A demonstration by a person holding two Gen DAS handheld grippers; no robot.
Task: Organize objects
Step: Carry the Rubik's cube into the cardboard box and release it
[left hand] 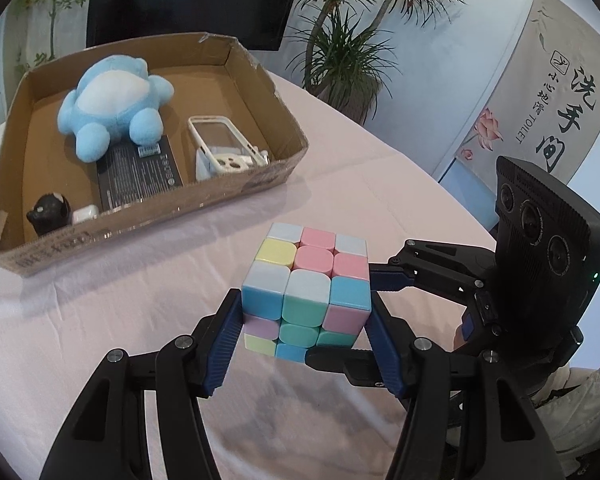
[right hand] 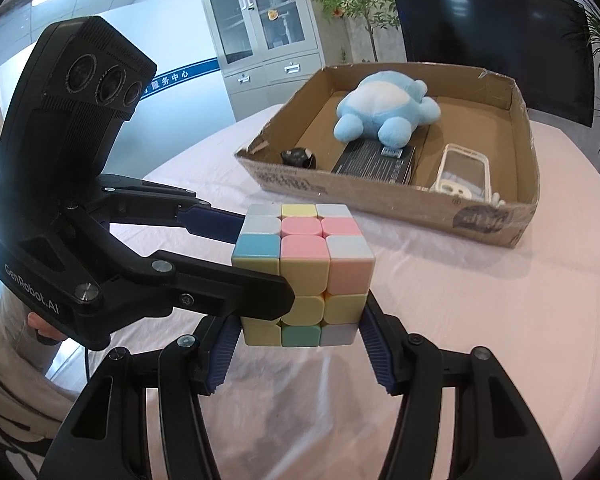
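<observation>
A pastel puzzle cube point(left hand: 306, 290) is held above the pink tablecloth by both grippers at once. My left gripper point(left hand: 306, 320) is shut on the cube's left and right sides. In the right wrist view my right gripper point(right hand: 300, 320) is shut on the cube point(right hand: 304, 276) from the other two sides, and the left gripper's fingers point(right hand: 236, 288) reach in from the left. The right gripper's fingers point(left hand: 388, 280) show behind the cube in the left wrist view. A cardboard box point(left hand: 284, 168) stands behind, also in the right wrist view point(right hand: 500, 220).
The box holds a blue plush toy point(left hand: 112, 104), a black booklet point(left hand: 140, 176), a clear phone case point(left hand: 224, 144), a small black figure point(left hand: 48, 212) and a white item point(left hand: 85, 214). A dark monitor point(right hand: 492, 40) and potted plants point(left hand: 340, 40) stand beyond the round table.
</observation>
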